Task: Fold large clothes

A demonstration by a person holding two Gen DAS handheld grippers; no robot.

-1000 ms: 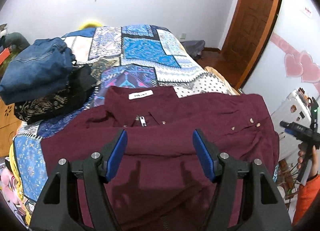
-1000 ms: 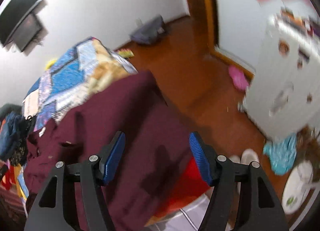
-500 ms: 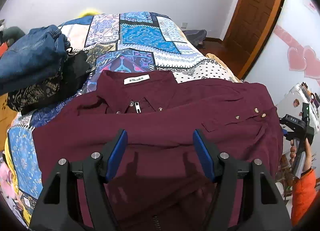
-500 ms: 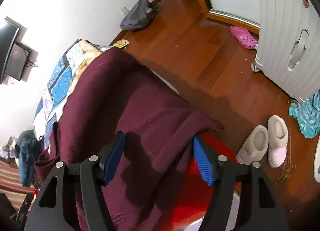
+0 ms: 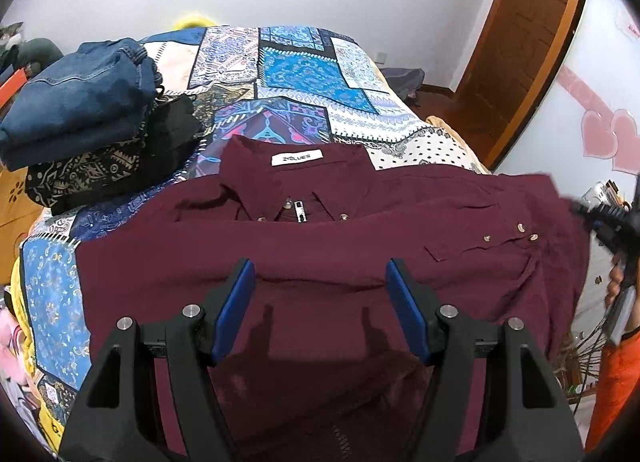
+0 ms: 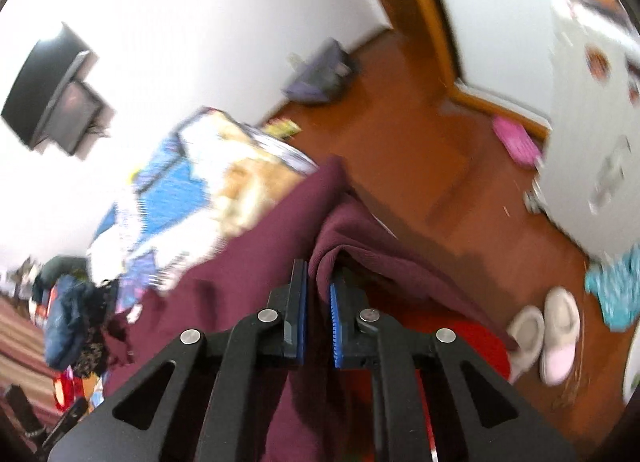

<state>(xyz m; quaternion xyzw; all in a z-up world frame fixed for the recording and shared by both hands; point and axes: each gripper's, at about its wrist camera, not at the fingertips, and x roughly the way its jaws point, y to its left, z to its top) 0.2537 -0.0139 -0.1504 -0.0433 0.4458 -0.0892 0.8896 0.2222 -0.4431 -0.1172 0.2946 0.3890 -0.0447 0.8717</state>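
the big change is on the right: half a second ago the right gripper (image 6: 318, 294) hovered with its blue pads wide apart over the edge of the shirt (image 5: 320, 254), and now the pads have closed to a narrow gap with a ridge of maroon cloth pinched between them, at the side of the shirt that hangs off the bed (image 5: 296, 62) toward the wooden floor (image 6: 440, 166). that view is smeared with motion, so the hand seems to be moving, though which way cannot be told. the left gripper (image 5: 320, 298) has not closed; its pads stay wide apart over the middle of the shirt, holding nothing, much as they were a second ago. the shirt itself lies spread front-up across the near end of the patchwork bed, collar and white label toward the far end, the cuffed sleeve lying across its right side, with folded jeans (image 5: 80, 98) stacked well off to the left. so the grasp for a fold looks made on the right side, and the likely next step is to carry that edge over toward the middle; a thin pinch of loose cloth could slip if pulled fast.
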